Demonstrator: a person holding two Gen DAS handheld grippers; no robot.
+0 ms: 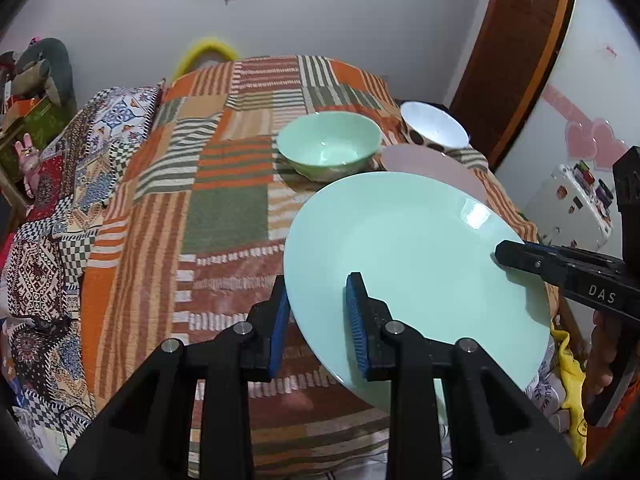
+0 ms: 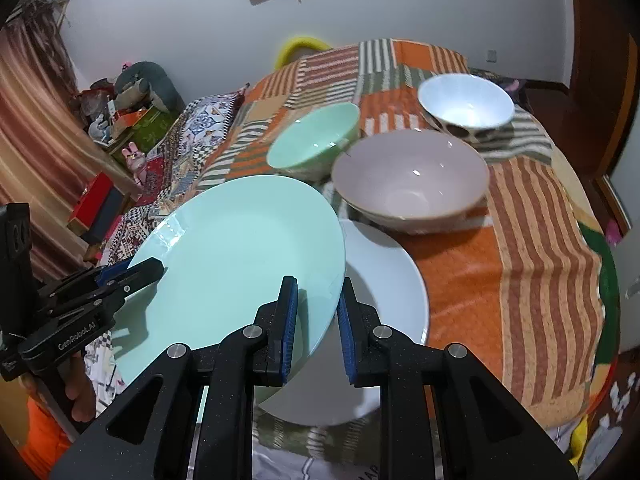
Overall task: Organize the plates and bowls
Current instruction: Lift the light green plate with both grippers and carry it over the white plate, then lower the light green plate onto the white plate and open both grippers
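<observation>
The round glossy mint-green plate (image 1: 412,272) is a plain pale green with no pattern. Beyond it, the deep mint-green bowl (image 1: 329,146) shares that shade, the wide dusty-pink bowl (image 2: 410,178) is a plain muted pink, and the white bowl with dark brown spots on its outside (image 2: 466,102) is pale inside. Under the plate's edge lies a plain white plate (image 2: 394,292). All rest on a patchwork blanket of orange, olive-green and cream stripes (image 1: 224,208). Beside it, a quilt (image 1: 60,216) carries checks and small ornaments in blue, red and white. Both black grippers have blue finger pads (image 2: 290,320).
</observation>
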